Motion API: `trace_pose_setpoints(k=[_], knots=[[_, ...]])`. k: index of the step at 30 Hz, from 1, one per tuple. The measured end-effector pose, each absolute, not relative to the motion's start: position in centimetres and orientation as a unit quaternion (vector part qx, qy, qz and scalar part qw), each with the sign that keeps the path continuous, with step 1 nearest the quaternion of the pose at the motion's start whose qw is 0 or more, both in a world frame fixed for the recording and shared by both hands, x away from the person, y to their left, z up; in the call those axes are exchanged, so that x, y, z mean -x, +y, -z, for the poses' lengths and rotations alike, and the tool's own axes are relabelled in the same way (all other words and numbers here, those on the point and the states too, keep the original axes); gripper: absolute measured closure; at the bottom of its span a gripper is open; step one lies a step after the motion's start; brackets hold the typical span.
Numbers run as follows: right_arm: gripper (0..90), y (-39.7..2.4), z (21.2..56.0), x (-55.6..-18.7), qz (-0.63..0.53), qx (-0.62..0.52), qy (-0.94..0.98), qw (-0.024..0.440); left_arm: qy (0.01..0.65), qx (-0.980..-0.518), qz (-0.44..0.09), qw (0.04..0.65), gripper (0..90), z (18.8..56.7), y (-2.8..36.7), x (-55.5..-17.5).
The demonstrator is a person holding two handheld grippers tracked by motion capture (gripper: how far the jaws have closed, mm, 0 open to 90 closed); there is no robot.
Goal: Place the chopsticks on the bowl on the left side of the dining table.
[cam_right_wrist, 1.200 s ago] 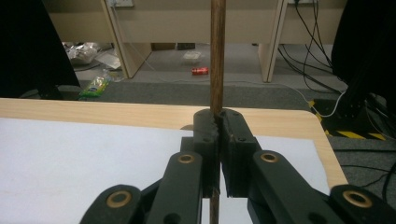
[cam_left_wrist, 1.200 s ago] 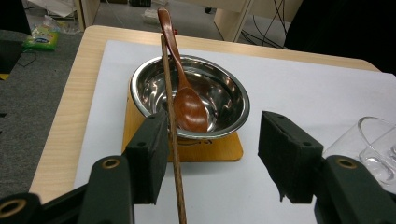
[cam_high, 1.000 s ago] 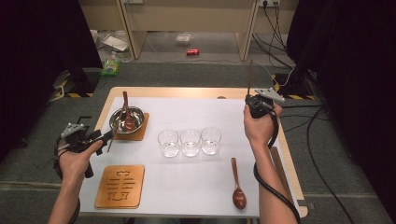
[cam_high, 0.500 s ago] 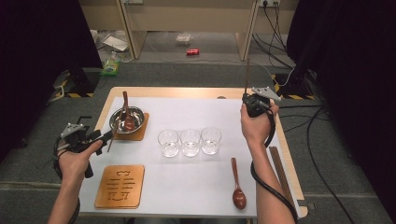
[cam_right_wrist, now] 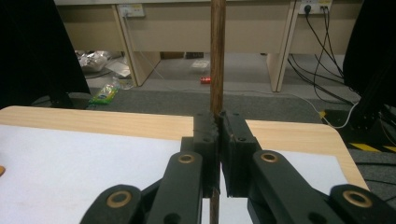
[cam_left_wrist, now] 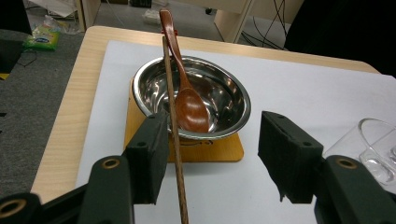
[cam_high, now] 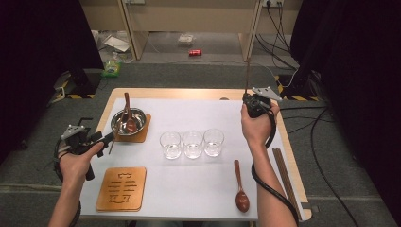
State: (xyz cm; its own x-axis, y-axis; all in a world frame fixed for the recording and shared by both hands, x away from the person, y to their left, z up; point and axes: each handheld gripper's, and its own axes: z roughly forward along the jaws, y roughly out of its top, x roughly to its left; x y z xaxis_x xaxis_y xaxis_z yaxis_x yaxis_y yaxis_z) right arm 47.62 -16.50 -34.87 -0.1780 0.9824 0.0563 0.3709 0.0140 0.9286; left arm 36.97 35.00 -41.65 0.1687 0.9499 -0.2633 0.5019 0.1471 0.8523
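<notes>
Dark wood is what both hands deal in here: the right tongs [cam_right_wrist: 218, 125] are pressed together on a single chopstick [cam_right_wrist: 217, 56], pinching it low on its length so that it stands upright above the far right part of the desk [cam_high: 283, 156], well clear of everything on it. The left tongs [cam_left_wrist: 212, 140] are spread wide, and a second chopstick [cam_left_wrist: 173, 135] lies just against the inner face of one jaw, unpinched, its far end leaning on the rim of the steel bowl [cam_left_wrist: 236, 100] beside the wooden spoon [cam_left_wrist: 189, 105] that rests inside. The bowl sits on a wooden coaster [cam_high: 141, 135] at the left of the desk; three empty glasses [cam_high: 192, 143] stand in a row at the middle, another spoon [cam_high: 240, 189] lies near the front edge, and another pair of chopsticks [cam_high: 283, 177] lies along the right border. My reading is that the step in hand is carrying the lifted chopstick to its place, probably across to the bowl, while the left side waits by the other. The next move calls for swinging the stick leftward high enough to pass the glasses, then tilting it down before letting go. As for writing, the cut-out pattern on the nearer coaster [cam_high: 122, 188] is ornamental, and the red can [cam_high: 195, 52] on the floor is too small to read.
</notes>
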Motion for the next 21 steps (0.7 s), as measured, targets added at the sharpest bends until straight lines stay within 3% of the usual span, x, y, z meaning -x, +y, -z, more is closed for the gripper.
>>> trace_pose_setpoints(k=[21], knots=[[85.7, -15.0, 35.0, -48.2, -0.459, -0.532, 0.627, 0.337, 0.598, -0.605, -0.240, 0.467, 42.2, 41.6, 35.1, -37.0]])
